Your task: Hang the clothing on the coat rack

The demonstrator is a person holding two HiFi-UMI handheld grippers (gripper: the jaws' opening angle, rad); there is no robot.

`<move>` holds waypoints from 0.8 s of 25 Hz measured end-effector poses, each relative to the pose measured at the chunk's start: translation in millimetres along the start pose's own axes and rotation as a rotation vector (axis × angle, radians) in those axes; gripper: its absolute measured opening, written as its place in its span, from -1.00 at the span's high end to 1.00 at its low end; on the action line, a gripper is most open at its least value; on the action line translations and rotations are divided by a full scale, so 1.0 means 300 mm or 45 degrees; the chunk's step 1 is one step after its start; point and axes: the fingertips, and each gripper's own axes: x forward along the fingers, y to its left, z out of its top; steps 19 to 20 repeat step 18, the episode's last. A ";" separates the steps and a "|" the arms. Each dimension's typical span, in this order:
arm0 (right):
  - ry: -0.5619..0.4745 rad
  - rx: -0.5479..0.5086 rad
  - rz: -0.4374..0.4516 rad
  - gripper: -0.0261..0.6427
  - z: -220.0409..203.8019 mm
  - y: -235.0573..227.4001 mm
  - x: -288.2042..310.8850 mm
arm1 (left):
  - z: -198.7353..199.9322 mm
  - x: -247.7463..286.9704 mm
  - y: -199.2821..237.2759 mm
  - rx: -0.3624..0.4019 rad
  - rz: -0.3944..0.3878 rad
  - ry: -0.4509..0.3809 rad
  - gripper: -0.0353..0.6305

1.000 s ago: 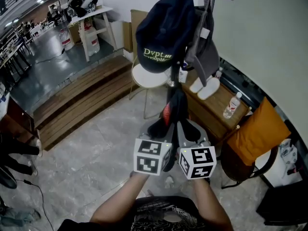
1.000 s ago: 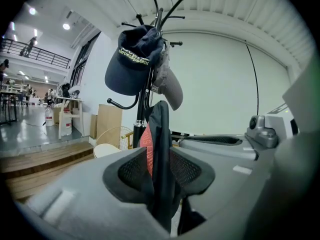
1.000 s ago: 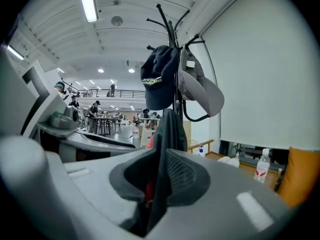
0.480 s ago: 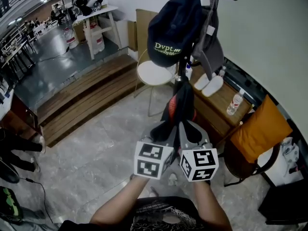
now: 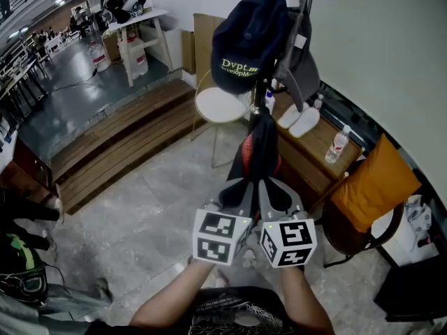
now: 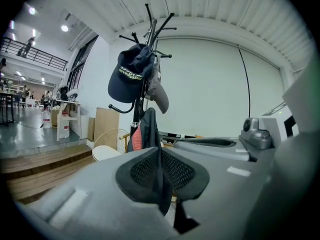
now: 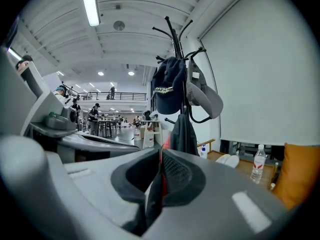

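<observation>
A black coat rack (image 5: 260, 93) carries a navy cap (image 5: 244, 44) and a grey cap (image 5: 300, 68) near its top. Lower on the pole hangs a black garment with red lining (image 5: 262, 149). Both grippers sit side by side at its bottom hem. My left gripper (image 5: 241, 185) is closing, and a thin fold of black cloth shows between its pads (image 6: 175, 171). My right gripper (image 5: 269, 185) is shut on the hem, with red and black cloth pinched between its pads (image 7: 175, 176). The garment (image 6: 145, 131) rises straight ahead of both cameras.
A round white stool (image 5: 220, 107) stands behind the rack. To the right a low wooden bench (image 5: 307, 152) holds white slippers (image 5: 297, 121) and a water bottle (image 5: 336, 145). An orange cushion (image 5: 374, 187) lies on a chair. Wooden steps (image 5: 119, 142) run at the left.
The left gripper's jaws have drawn together at the garment's hem. Both grippers stay below the rack, almost where they were.
</observation>
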 end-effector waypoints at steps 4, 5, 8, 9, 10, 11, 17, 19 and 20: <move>0.000 0.000 -0.007 0.87 0.000 -0.008 -0.013 | -0.006 0.001 -0.012 -0.001 -0.007 0.005 0.84; -0.001 0.000 -0.008 0.87 0.000 -0.009 -0.015 | -0.007 0.000 -0.015 0.000 -0.008 0.005 0.85; -0.002 -0.003 -0.009 0.87 0.002 -0.007 -0.019 | -0.007 -0.002 -0.018 -0.002 -0.011 0.005 0.85; -0.001 -0.004 -0.009 0.87 0.002 -0.007 -0.019 | -0.007 -0.002 -0.018 -0.003 -0.011 0.005 0.85; 0.001 -0.004 -0.010 0.87 0.001 -0.007 -0.019 | -0.007 -0.001 -0.018 -0.003 -0.011 0.006 0.86; 0.003 -0.003 -0.010 0.87 -0.001 -0.007 -0.018 | -0.008 -0.001 -0.018 -0.003 -0.011 0.008 0.86; 0.009 0.004 -0.008 0.87 -0.012 -0.009 -0.013 | -0.019 0.004 -0.014 -0.007 -0.008 0.018 0.87; 0.008 0.005 -0.008 0.87 -0.013 -0.010 -0.012 | -0.020 0.006 -0.014 -0.007 -0.008 0.018 0.87; 0.008 0.005 -0.008 0.87 -0.013 -0.010 -0.012 | -0.020 0.006 -0.014 -0.007 -0.008 0.018 0.87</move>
